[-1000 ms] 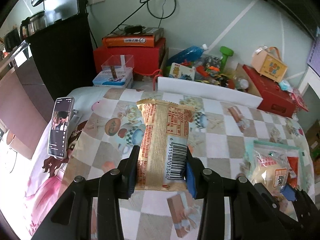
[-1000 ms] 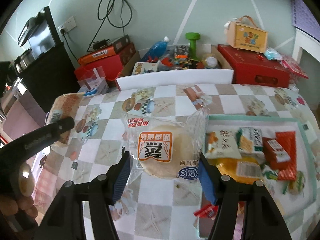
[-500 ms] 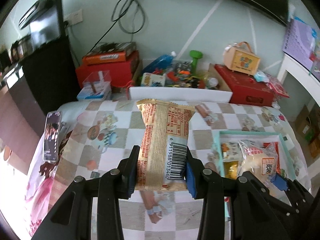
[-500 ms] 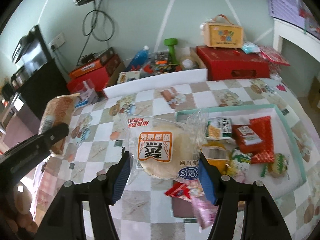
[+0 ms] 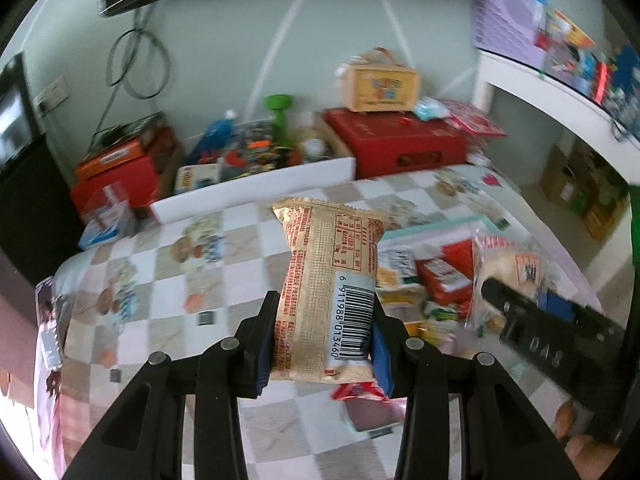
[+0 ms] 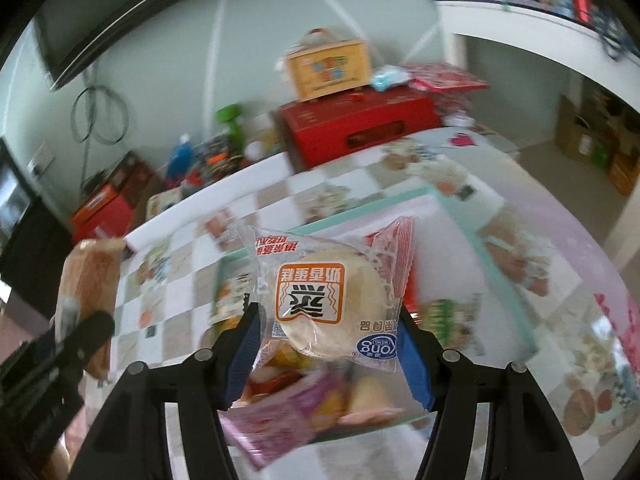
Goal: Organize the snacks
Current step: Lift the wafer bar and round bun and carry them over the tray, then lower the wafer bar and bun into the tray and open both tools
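Observation:
My left gripper (image 5: 322, 344) is shut on a gold snack packet with a barcode (image 5: 328, 280) and holds it upright above the checkered table. My right gripper (image 6: 326, 344) is shut on a clear-wrapped round cake with an orange label (image 6: 328, 304) and holds it over the teal-rimmed tray (image 6: 508, 280) of mixed snacks. The right gripper and its cake show at the right of the left wrist view (image 5: 516, 272). The gold packet shows at the left of the right wrist view (image 6: 90, 280).
The tray (image 5: 432, 226) holds several packets, red ones (image 5: 440, 276) among them. A pink packet (image 6: 272, 420) lies at the tray's near edge. A white box of clutter (image 5: 256, 188) and a red case (image 5: 400, 148) stand behind the table. A phone (image 5: 48, 320) lies at the left edge.
Both grippers have swung to the right with their packets still held. The tray now lies under and ahead of the right gripper, and the view is blurred by motion.

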